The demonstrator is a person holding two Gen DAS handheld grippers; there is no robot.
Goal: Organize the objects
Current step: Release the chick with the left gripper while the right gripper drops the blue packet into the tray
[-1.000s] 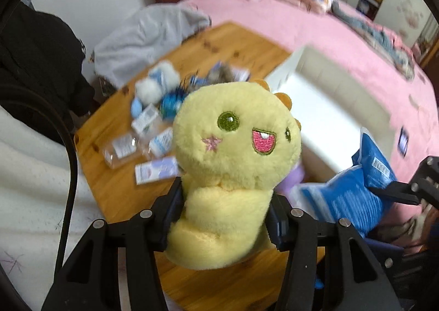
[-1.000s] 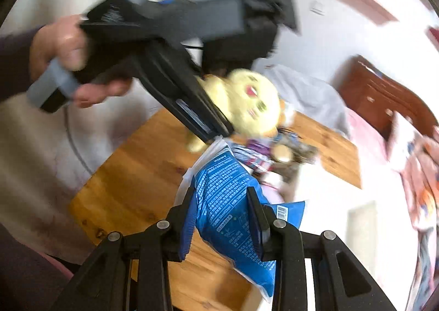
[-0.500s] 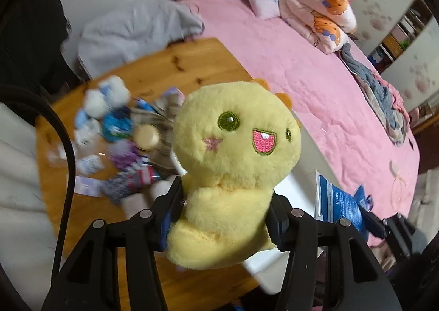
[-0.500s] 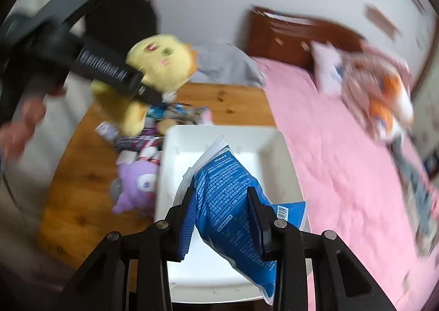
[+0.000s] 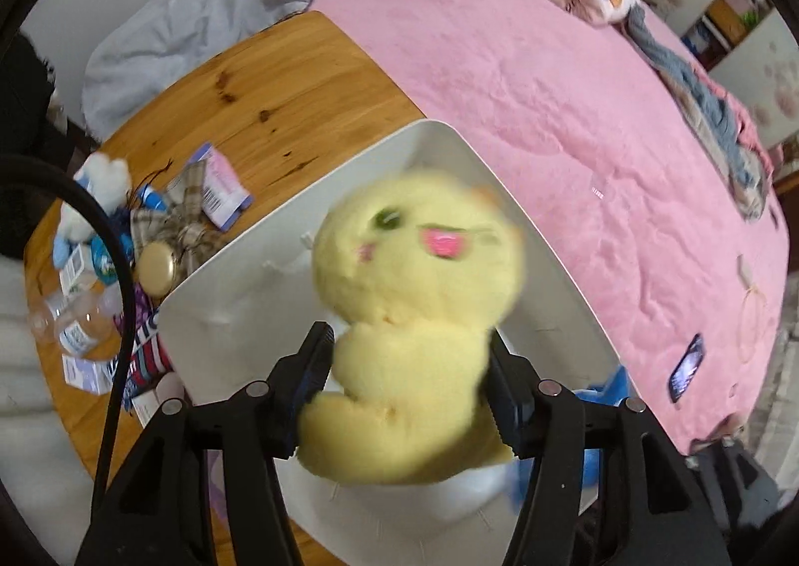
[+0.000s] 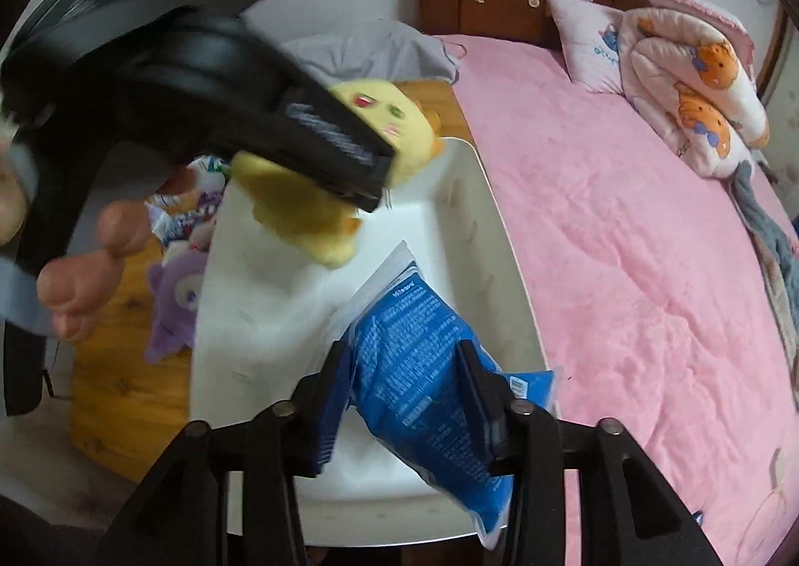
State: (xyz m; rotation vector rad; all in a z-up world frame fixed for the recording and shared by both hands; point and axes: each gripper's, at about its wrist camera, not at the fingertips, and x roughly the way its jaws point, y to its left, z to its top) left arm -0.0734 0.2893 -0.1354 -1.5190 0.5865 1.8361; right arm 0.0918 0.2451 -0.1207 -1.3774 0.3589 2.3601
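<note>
My left gripper (image 5: 407, 383) is shut on a yellow plush toy (image 5: 414, 311) and holds it over the white bin (image 5: 239, 286); the toy is blurred. In the right wrist view the left gripper (image 6: 369, 176) with the plush (image 6: 399, 126) hangs above the bin's far end (image 6: 469, 216). My right gripper (image 6: 404, 396) is shut on a blue snack bag (image 6: 424, 366), held over the bin's near end. A corner of the blue bag (image 5: 599, 396) shows in the left wrist view.
On the wooden table (image 5: 279, 86) left of the bin lie several small items: a purple plush (image 6: 175, 311), a round compact (image 5: 156, 264), a pink packet (image 5: 222, 186), a plastic bottle (image 5: 80, 321). A pink bed (image 6: 624, 226) borders the bin's right side; a phone (image 5: 688, 368) lies on it.
Both grippers have moved over the white bin with their loads. The yellow plush now tilts and blurs between the left fingers. The blue bag sits lower above the bin.
</note>
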